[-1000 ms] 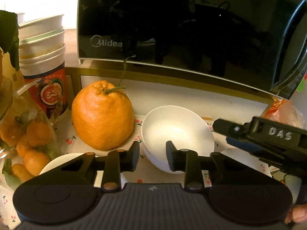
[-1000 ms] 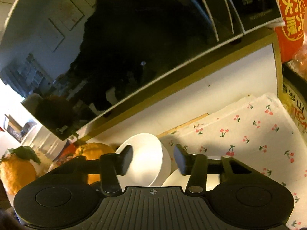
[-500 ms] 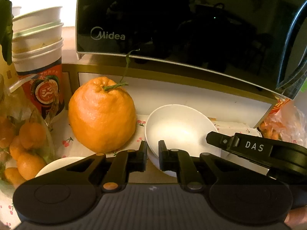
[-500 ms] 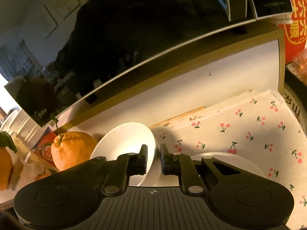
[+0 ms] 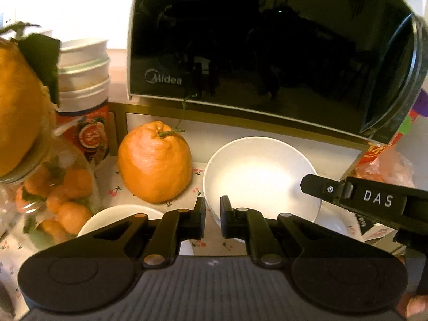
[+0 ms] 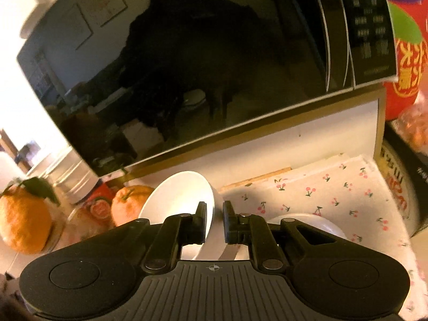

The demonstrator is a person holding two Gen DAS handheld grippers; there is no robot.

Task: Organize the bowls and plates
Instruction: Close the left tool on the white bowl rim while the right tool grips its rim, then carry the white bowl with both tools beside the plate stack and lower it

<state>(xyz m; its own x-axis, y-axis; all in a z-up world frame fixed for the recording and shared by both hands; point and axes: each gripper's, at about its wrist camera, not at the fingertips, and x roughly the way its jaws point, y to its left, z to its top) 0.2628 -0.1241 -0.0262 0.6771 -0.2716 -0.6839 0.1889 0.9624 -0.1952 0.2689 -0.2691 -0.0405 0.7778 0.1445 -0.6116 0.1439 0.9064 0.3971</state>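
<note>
Fingers clamp the white bowl's rim from two sides

Fingers of the left gripper [image 5: 212, 220] are pinched nearly together on the near-left rim of the white bowl [image 5: 260, 176]. Those of the right gripper [image 6: 214, 220] are likewise closed almost fully, with the bowl's right wall caught between them, and from that side the bowl tilts, its mouth turned left. Both pairs have just finished closing.

Just left of the bowl, low in the left wrist view, shows the edge of a white plate [image 5: 117, 214]. A second white dish [image 6: 307, 222] lies right of the bowl behind the right gripper. Both sit on the cherry-print cloth [image 6: 347, 195] over the worktop. A large orange citrus [image 5: 155, 163] stands just left of the bowl, with a jar of small oranges [image 5: 53, 192] and stacked paper cups [image 5: 83, 80] further left. Behind everything looms the black microwave [image 5: 267, 48] on its shelf.
</note>
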